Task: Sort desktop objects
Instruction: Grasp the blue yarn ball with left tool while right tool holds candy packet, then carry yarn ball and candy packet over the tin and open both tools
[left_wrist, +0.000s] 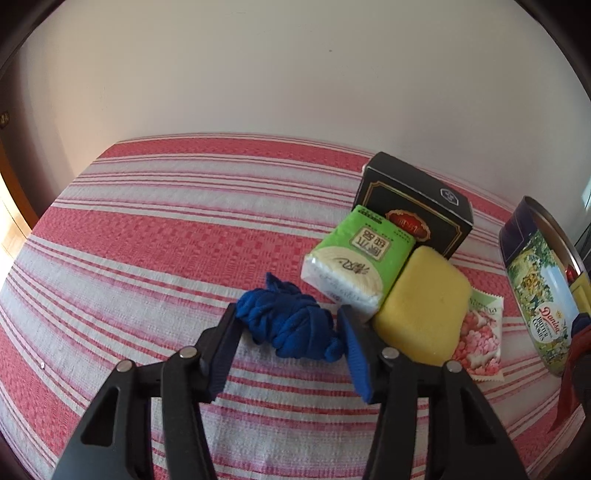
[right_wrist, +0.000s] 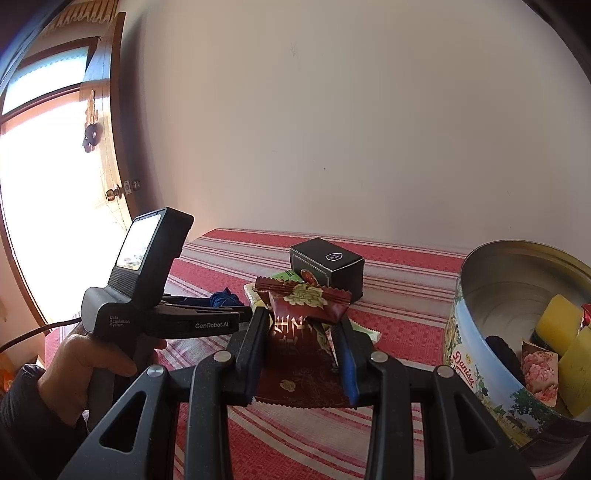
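Observation:
My left gripper (left_wrist: 286, 317) is open around a bundle of blue yarn (left_wrist: 291, 323) that lies on the striped cloth; its fingers flank the yarn on both sides. Right of it lie a green tissue pack (left_wrist: 356, 258), a yellow sponge (left_wrist: 421, 310), a pink-print sachet (left_wrist: 480, 339) and a black box (left_wrist: 413, 206). My right gripper (right_wrist: 301, 325) is shut on a dark red snack packet (right_wrist: 303, 325), held above the cloth left of the round cookie tin (right_wrist: 517, 369). The tin holds yellow sponges (right_wrist: 556, 319) and a pink-print sachet (right_wrist: 539, 373).
The table has a red and white striped cloth (left_wrist: 166, 229) and stands against a plain wall. The left hand-held gripper body (right_wrist: 147, 295) sits at left in the right wrist view. A door and bright window are at far left. The tin also shows at right in the left wrist view (left_wrist: 539, 291).

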